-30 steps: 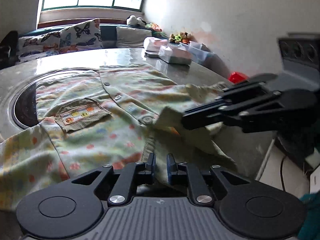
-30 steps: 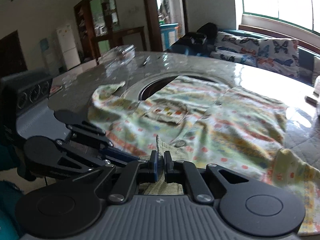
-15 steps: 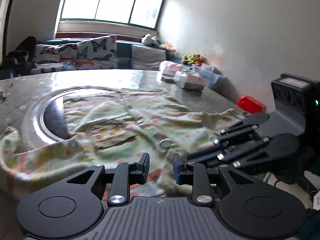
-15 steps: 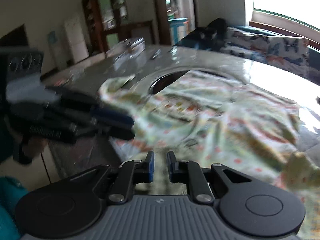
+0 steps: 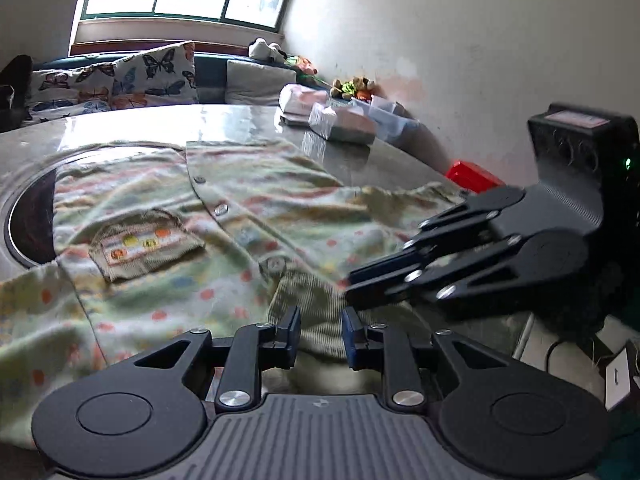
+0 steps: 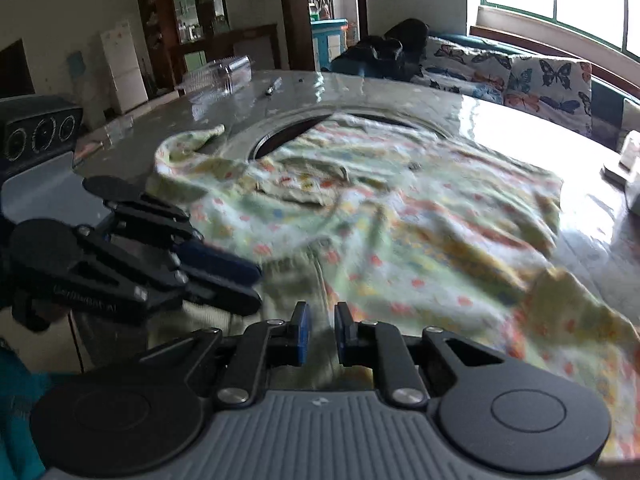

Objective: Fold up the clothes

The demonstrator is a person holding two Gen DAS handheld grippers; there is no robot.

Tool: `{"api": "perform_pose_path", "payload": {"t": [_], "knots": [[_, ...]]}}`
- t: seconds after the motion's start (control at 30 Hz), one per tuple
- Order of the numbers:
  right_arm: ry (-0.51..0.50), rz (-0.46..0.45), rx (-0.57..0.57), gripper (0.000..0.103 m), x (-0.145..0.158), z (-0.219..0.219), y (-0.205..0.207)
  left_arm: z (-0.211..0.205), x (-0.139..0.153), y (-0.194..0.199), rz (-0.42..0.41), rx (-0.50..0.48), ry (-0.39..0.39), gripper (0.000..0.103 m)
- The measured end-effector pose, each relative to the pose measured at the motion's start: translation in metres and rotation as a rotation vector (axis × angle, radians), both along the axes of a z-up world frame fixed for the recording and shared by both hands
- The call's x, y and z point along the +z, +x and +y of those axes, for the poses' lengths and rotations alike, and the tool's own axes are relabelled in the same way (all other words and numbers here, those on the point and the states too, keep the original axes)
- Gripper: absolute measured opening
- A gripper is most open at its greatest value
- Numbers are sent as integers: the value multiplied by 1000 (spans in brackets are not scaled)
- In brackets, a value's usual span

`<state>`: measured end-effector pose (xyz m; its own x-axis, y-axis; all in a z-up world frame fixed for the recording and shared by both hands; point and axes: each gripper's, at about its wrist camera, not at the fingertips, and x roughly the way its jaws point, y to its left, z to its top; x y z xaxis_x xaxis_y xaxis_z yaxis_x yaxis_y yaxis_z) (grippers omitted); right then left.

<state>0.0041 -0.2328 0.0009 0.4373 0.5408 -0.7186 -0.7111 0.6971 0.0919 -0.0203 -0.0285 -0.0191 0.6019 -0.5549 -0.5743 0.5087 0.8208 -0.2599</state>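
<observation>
A pale green child's shirt [image 5: 240, 216] with coloured dots, a button placket and a chest pocket [image 5: 146, 244] lies spread face up on the round marble table [image 5: 160, 128]. Its corduroy collar [image 5: 312, 304] lies at the near edge. My left gripper [image 5: 320, 328] is open with the collar between its fingers. My right gripper [image 6: 320, 330] is open a little over the collar area; the shirt [image 6: 400, 220] spreads ahead of it. Each gripper shows in the other's view, the right one [image 5: 352, 284] beside the left, the left one [image 6: 252, 284] beside the right.
Wrapped packets and boxes [image 5: 344, 120] sit at the table's far right. A round recessed hole [image 5: 28, 216] lies under the shirt's left part. A clear plastic box [image 6: 220, 74] and a pen [image 6: 272, 88] lie far across. A butterfly-cushioned sofa [image 5: 120, 76] stands behind.
Both grippers were shut on the collar a second ago. They have opened, the left more widely, and the collar has dropped back onto the table edge. Both views shook in between.
</observation>
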Motion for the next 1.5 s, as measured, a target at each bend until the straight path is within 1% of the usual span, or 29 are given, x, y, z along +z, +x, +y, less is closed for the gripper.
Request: {"api": "perform_pose_path", "payload": {"t": [0.1,0.17,0.27,0.4,0.53,0.6,0.67,0.73,0.83,0.93,1.07,1.17,1.23,1.3,1.33,1.4,1.5], "knots": [[-27,-1,7,13,-2,-8,-9,0,-3,-6,-17,-11,16,23],[-24,-6,3,13,-2,-10,-12,1,-3,-9,-26,-15,20,23],[-6,-31,11,13,8,-8,-15,6,5,-18,-38,-10,14,24],[8,-59,63,13,16,5,-14,17,14,-34,-52,-2,2,24],[12,-56,115,13,11,24,-10,14,9,-42,-52,-13,27,24],[8,-39,134,13,6,32,-8,12,6,-44,-56,-18,39,23],[-9,-21,158,14,-3,40,-8,16,7,-45,-48,-11,23,24],[-13,-22,164,15,-4,41,-9,24,11,-46,-56,8,20,26],[-1,-21,163,15,0,42,-7,45,20,-46,-81,86,32,26],[-9,-11,166,16,-3,44,-5,72,27,-39,-108,208,47,29],[-12,-5,166,17,-4,44,-4,117,34,-20,-123,427,69,34],[-14,-3,165,17,-4,45,-4,154,33,-2,-128,607,122,39],[-12,-1,162,17,-4,45,-5,175,30,10,-119,709,150,45],[-8,3,157,17,-4,44,-4,193,24,21,-102,795,190,45],[-6,4,155,17,-4,44,-4,200,21,27,-92,828,209,46],[-4,6,152,17,-5,44,-4,210,13,35,-68,855,242,46],[-4,10,150,18,-4,44,-3,216,3,46,-27,867,269,46]]}}
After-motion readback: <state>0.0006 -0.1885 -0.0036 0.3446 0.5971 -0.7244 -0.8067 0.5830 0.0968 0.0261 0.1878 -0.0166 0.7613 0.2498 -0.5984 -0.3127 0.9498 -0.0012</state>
